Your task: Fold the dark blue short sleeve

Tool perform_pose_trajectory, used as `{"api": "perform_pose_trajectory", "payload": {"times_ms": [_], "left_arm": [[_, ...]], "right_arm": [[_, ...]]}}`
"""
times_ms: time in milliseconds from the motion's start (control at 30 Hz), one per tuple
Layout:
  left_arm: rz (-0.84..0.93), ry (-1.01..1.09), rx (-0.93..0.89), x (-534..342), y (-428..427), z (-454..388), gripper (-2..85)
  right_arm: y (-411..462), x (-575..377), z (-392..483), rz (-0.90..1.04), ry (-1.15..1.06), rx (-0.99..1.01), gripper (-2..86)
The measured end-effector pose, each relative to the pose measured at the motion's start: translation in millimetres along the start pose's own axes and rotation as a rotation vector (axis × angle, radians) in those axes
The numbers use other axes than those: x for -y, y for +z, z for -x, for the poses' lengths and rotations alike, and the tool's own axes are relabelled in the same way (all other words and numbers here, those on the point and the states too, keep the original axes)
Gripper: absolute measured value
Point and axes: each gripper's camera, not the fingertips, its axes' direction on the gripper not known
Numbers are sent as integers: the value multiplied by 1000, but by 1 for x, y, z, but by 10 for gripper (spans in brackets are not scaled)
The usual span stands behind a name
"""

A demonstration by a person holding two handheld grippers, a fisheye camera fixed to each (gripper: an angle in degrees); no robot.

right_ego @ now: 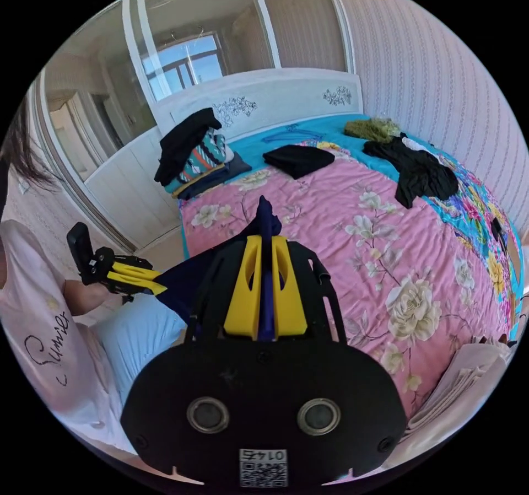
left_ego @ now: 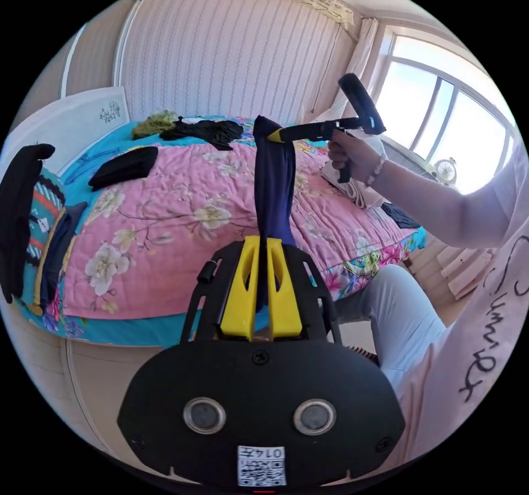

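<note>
stretching dk blue shirt [left_ego: 274, 186] btwn grippers

The person's pale pink shirt [left_ego: 485, 318] carries dark handwritten-style lettering. In the left gripper view the word runs sideways and reads "Sumer" or perhaps "Summer"; the letters are partly bent by the lens. In the right gripper view the same word stands on the shirt front, again not fully clear. Each gripper body bears a small white sticker [left_ego: 262, 464] with a square code and a number, which appears mirrored.
</note>
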Motion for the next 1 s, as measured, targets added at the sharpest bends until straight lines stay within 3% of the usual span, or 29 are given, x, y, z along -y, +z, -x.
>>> {"api": "perform_pose_trajectory", "payload": {"times_ms": [200,433,633,700,800,867,1000], "left_arm": [[-102,-11,190,7,-74,28,-7],[-238,-86,259,-5,-155,48,-7],[-399,-96,449,-7,-251,93,-1],[-448,-136,599,2,-286,137,12],[-384,-312,734,6,-306,214,63],[-292,-454,747,-9,-305,257,78],[-243,-517,753,-81,-286,268,79]], "right_arm": [[-54,25,31,-150,-86,30,15],[-72,71,62,-235,-166,104,16],[-76,206,135,-276,-383,132,26],[-63,267,170,-266,-464,70,34],[-15,366,212,-208,-456,73,77],[37,407,223,-101,-333,-14,123],[82,372,205,-51,-279,82,109]]}}
